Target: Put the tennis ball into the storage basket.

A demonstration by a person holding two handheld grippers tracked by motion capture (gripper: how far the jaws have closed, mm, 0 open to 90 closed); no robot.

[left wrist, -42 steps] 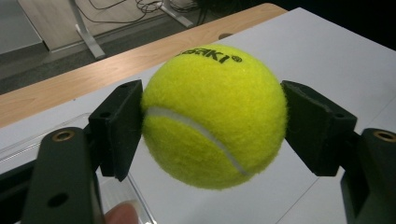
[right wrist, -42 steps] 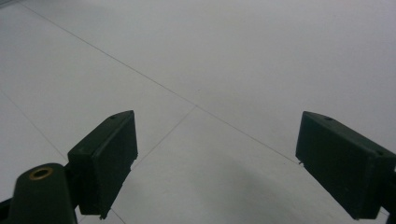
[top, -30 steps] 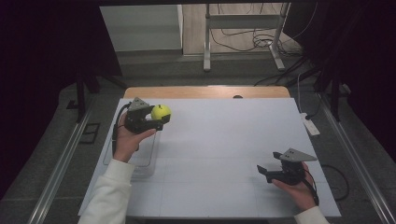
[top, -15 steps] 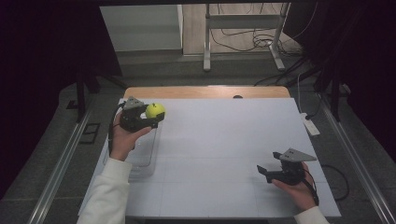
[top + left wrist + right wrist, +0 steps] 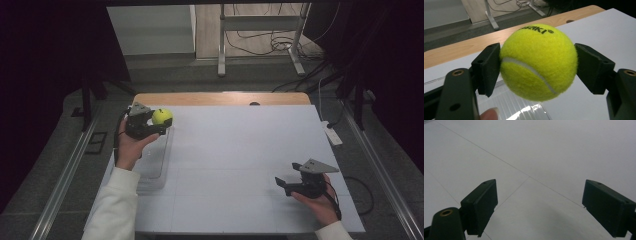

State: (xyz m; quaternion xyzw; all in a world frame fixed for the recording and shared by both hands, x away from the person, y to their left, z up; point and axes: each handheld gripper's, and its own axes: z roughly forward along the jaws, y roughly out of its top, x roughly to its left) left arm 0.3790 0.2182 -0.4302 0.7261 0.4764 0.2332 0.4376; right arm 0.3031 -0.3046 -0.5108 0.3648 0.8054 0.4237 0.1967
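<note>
Nearest me, my right gripper (image 5: 289, 183) has stayed put on the table (image 5: 240, 150), jaws apart, while my left gripper (image 5: 161, 123) has carried its clamped tennis ball (image 5: 162, 116) farther along the clear tray (image 5: 152, 170), above its far end.

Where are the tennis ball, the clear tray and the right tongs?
tennis ball (image 5: 539, 62), left gripper view, felt middle
clear tray (image 5: 155, 167), high view, bare floor
right tongs (image 5: 539, 210), right gripper view, midway between fingertips
</note>
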